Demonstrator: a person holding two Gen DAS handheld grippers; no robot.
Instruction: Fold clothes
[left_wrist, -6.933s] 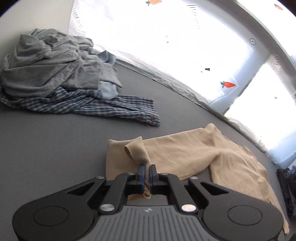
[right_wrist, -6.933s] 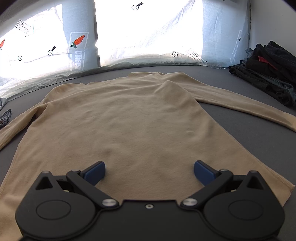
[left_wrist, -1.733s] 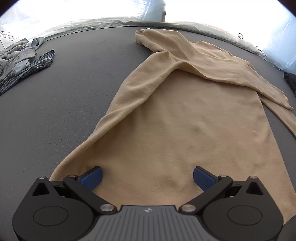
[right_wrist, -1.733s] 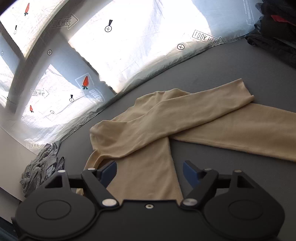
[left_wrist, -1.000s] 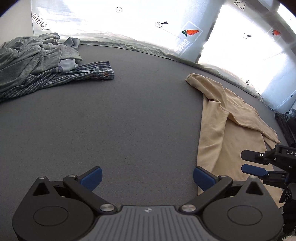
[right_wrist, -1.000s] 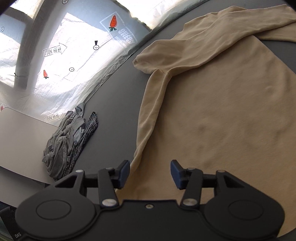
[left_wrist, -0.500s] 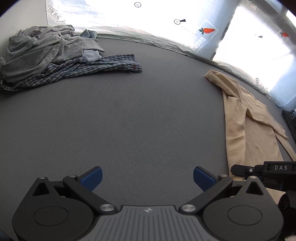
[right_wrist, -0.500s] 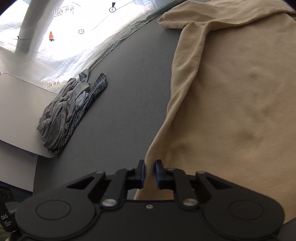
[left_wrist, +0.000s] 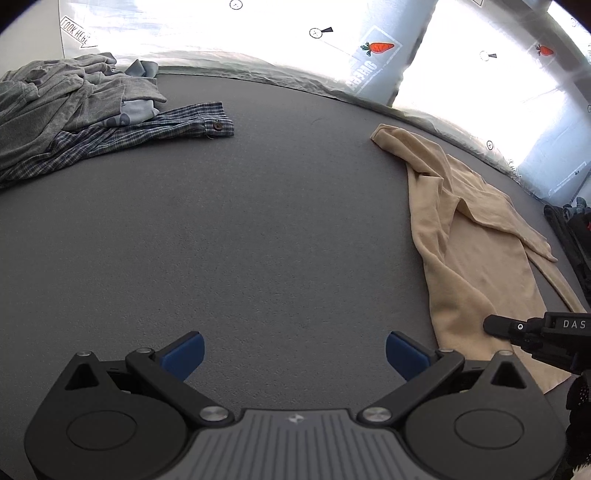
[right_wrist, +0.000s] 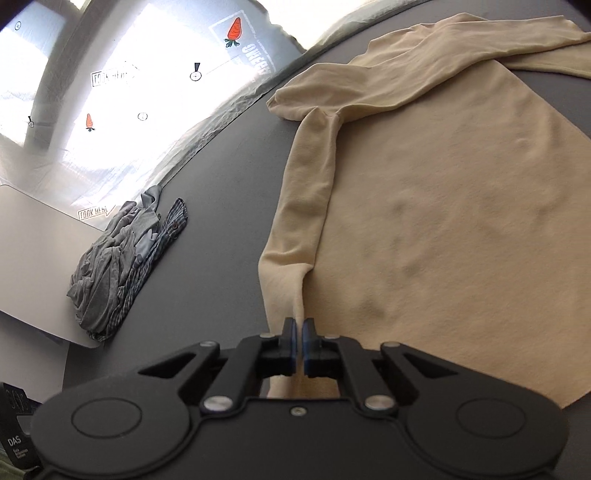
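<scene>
A big grey table (left_wrist: 258, 240). Behind its far edge hangs a shiny plastic sheet (left_wrist: 207, 33) — bright, with orange carrot pictures (left_wrist: 378, 47). A pale board (right_wrist: 33, 251) lies at the table's left edge.

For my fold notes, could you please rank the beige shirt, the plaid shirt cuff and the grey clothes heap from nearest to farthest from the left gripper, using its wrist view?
1. beige shirt, right.
2. plaid shirt cuff, far left.
3. grey clothes heap, far left corner.

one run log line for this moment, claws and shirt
right claw: shut on beige shirt edge | left claw: open, empty, over grey table | shirt: sleeves folded in, flat
</scene>
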